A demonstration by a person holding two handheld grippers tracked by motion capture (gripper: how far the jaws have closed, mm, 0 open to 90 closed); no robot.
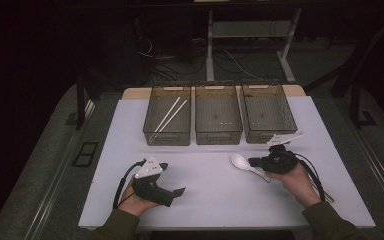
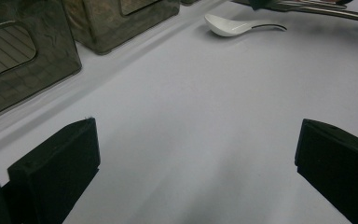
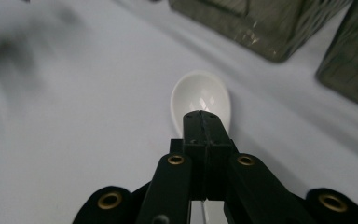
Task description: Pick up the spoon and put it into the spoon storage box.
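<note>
Spoon (image 1: 242, 162), white ceramic: on white table (image 1: 215, 195), before middle bin (image 1: 218, 119). Right gripper (image 3: 204, 122): jaws pressed together, pinching spoon handle, bowl protruding beyond. Left gripper (image 2: 196, 158): jaws spread wide over bare table. Chopsticks (image 1: 171, 114): in left bin (image 1: 168, 120).

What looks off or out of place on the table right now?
Nothing stands out. The white spoon lies on the table, its handle between the shut jaws of the right gripper. The pair of chopsticks lies slanted in the left bin. The left gripper rests open, holding nothing. No spills or damage.
</note>
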